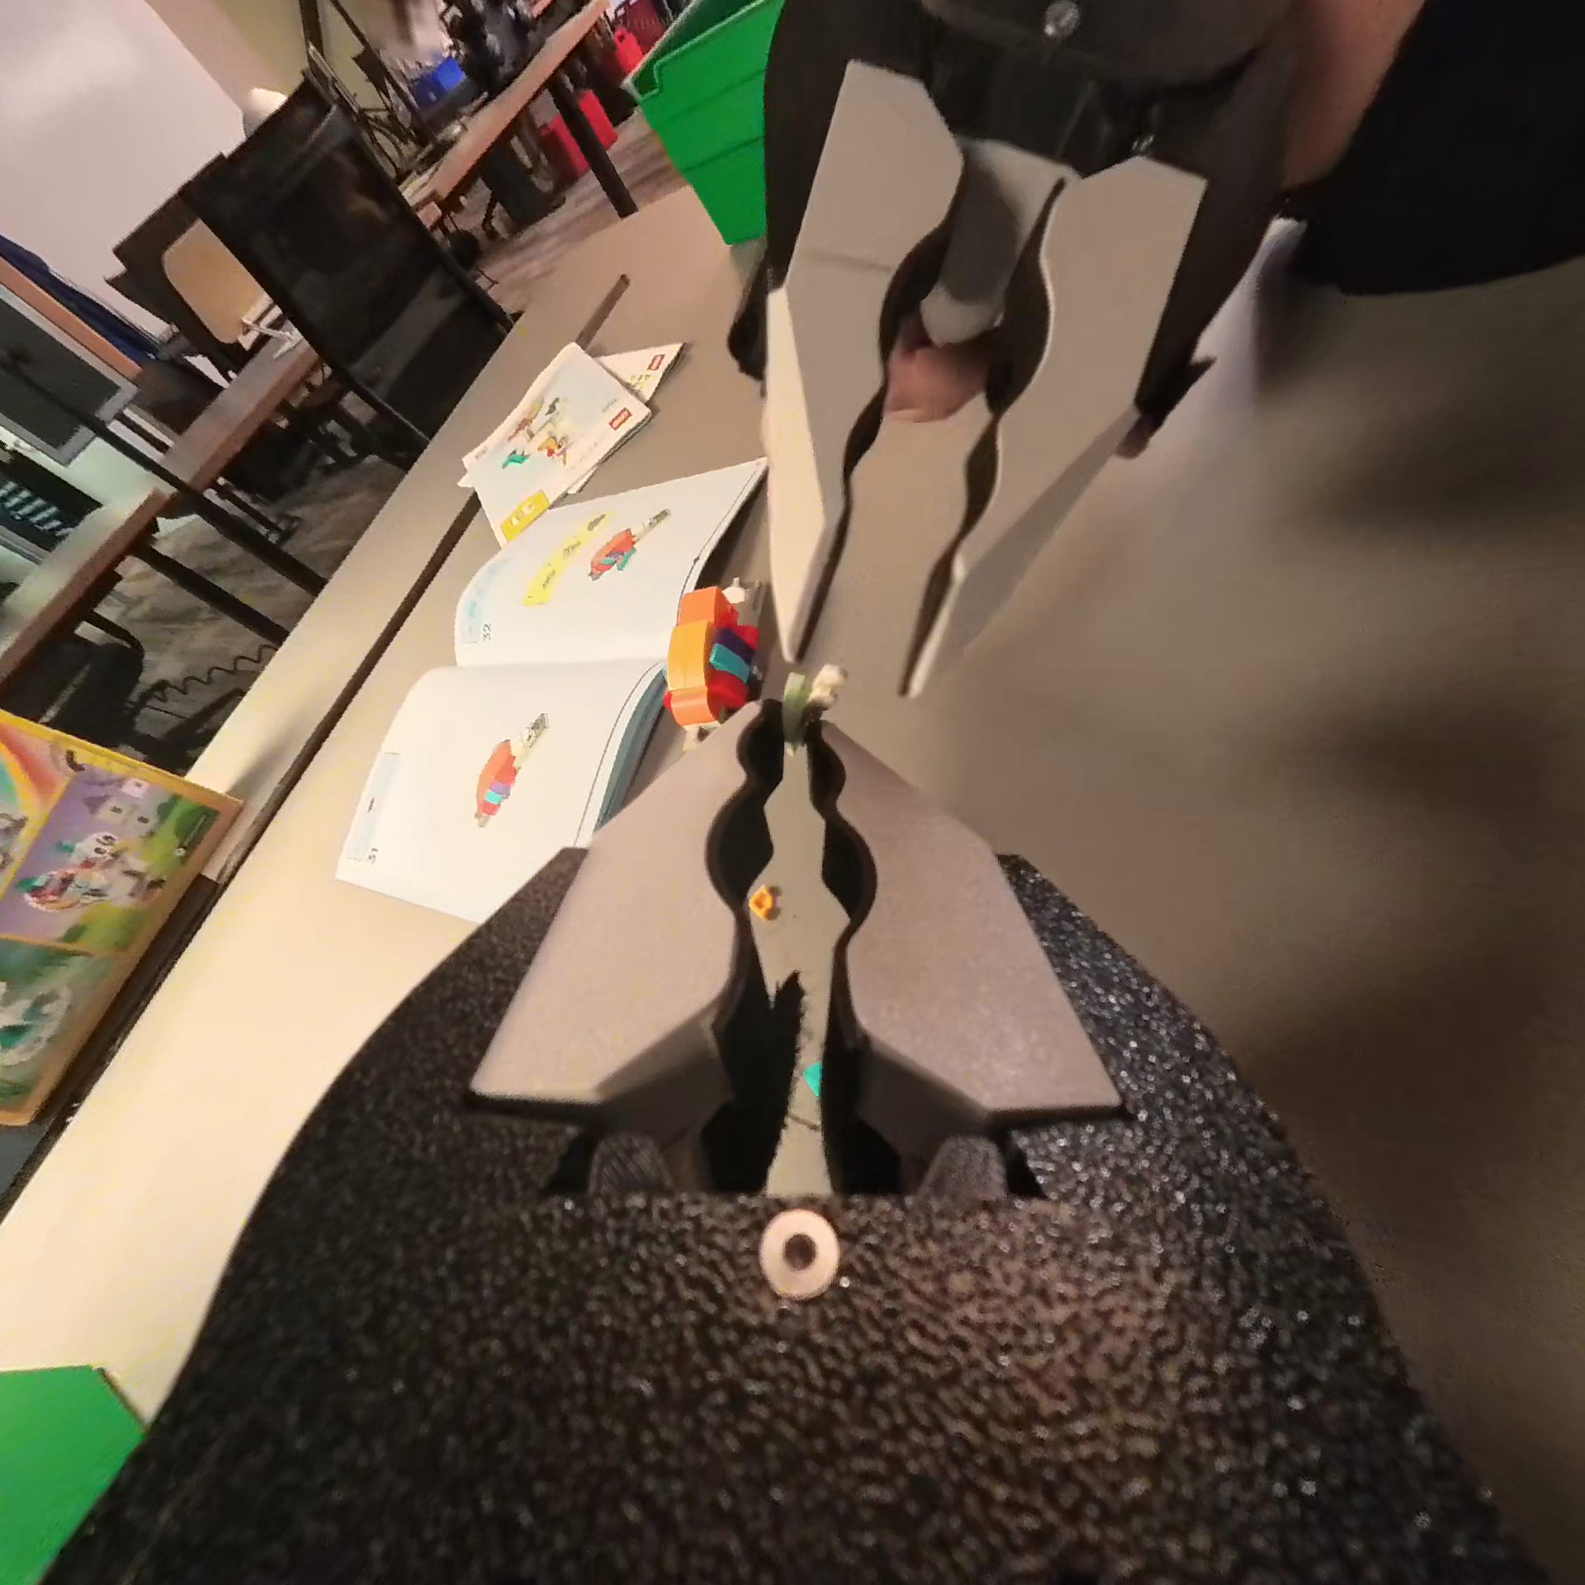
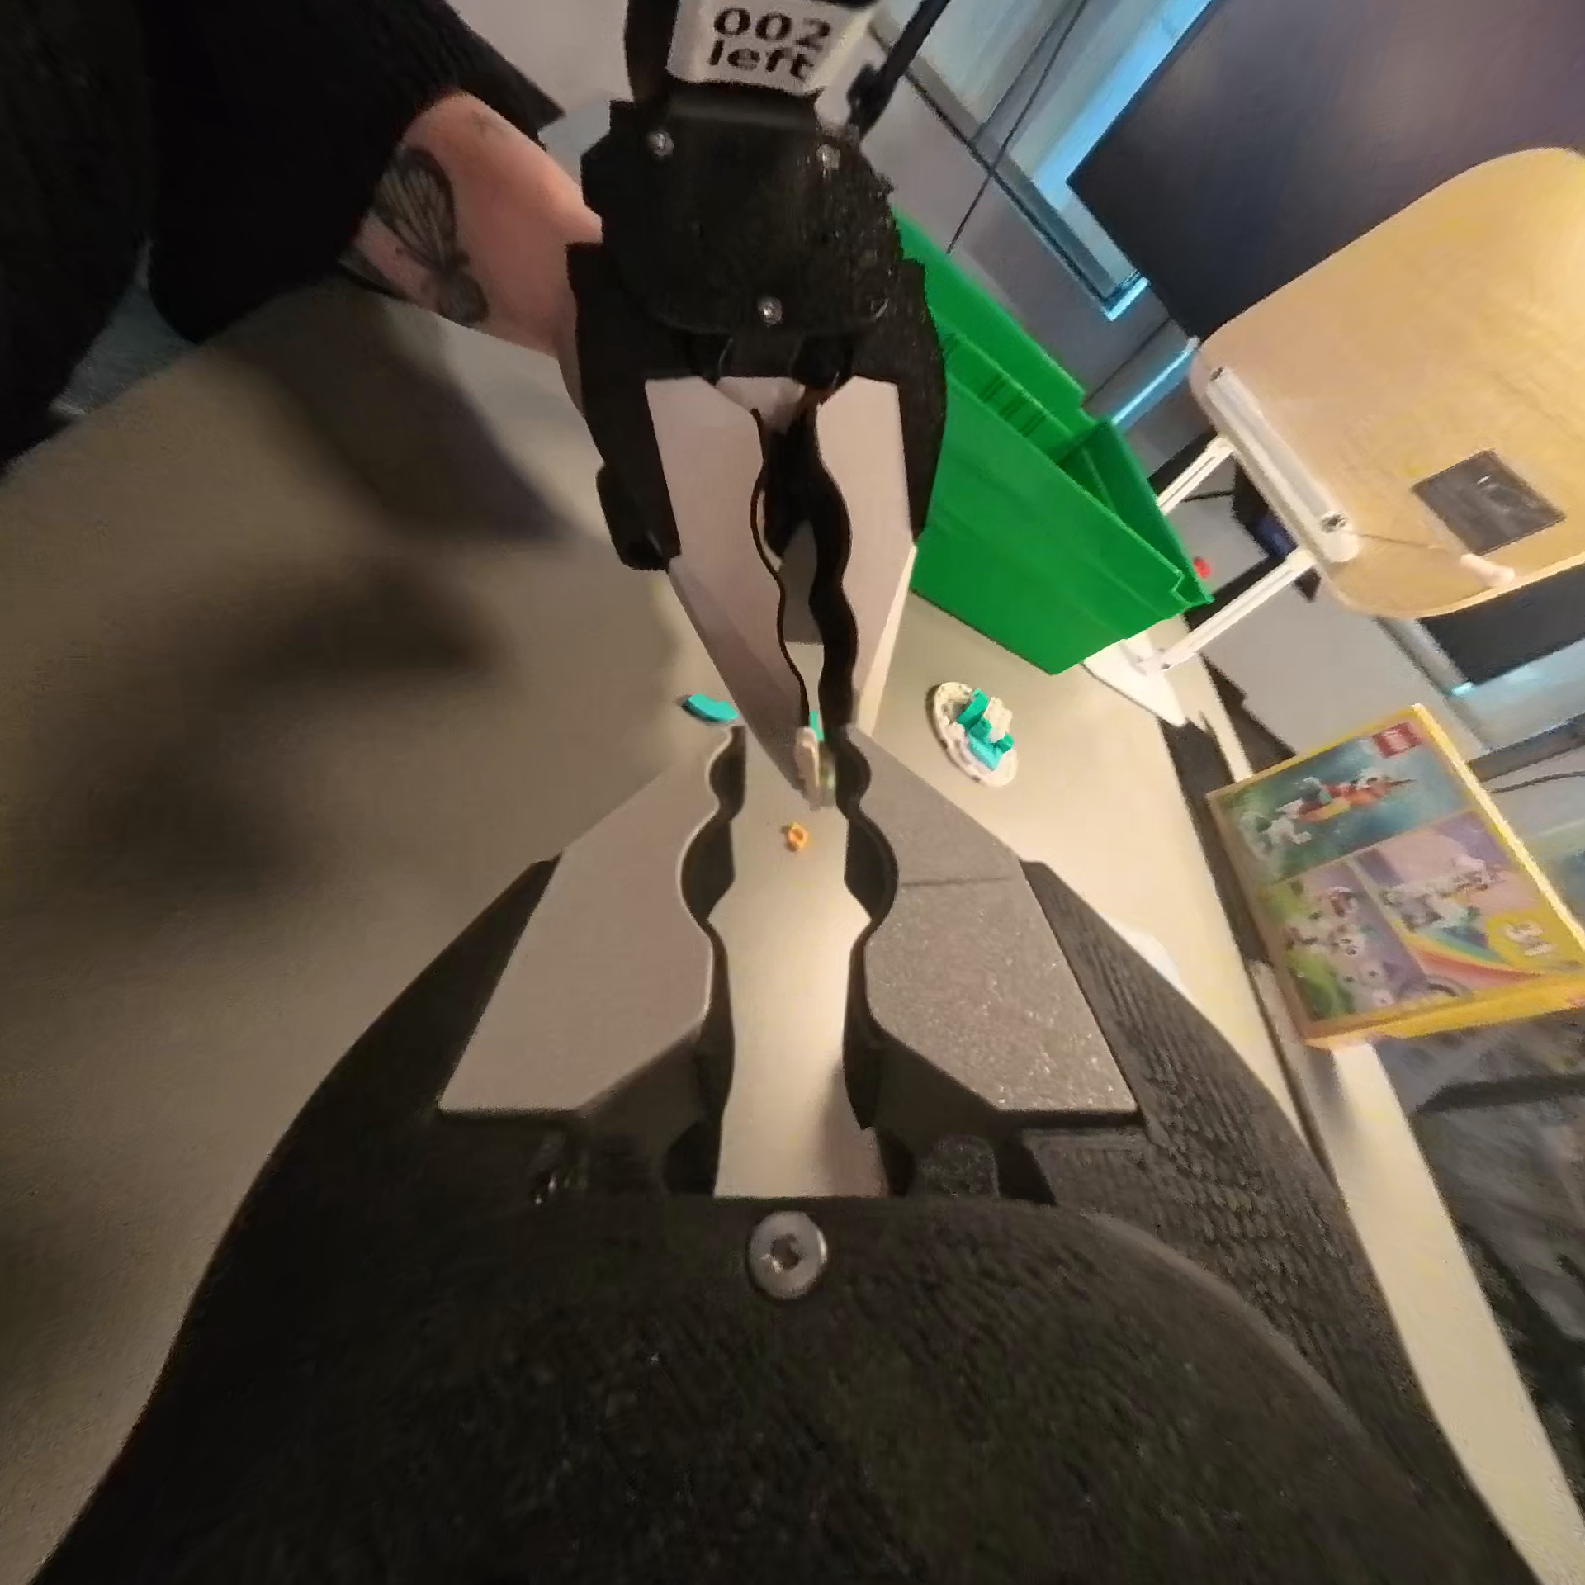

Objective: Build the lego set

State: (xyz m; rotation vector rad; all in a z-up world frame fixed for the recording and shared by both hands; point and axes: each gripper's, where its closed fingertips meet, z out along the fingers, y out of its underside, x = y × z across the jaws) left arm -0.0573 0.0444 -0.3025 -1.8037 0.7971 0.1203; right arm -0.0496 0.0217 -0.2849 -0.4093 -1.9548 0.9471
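Observation:
My left gripper (image 1: 793, 720) is shut on a small white and pale green lego piece (image 1: 809, 693) and holds it above the table. In the right wrist view it comes down from the top (image 2: 815, 772) with the piece (image 2: 809, 755) at its tip. My right gripper (image 2: 798, 746) is open and empty, its fingertips on either side of the left gripper's tip. It also shows in the left wrist view (image 1: 853, 673), reaching in from above. An orange and red lego model (image 1: 712, 660) lies by the open instruction booklet (image 1: 515, 729).
A tiny orange piece (image 2: 798, 836) and a teal piece (image 2: 708, 708) lie on the grey table. A white round plate with teal and white bricks (image 2: 978, 729) sits to the right. A green bin (image 2: 1029, 515) stands behind it. The lego box (image 2: 1407, 875) is at the table's edge.

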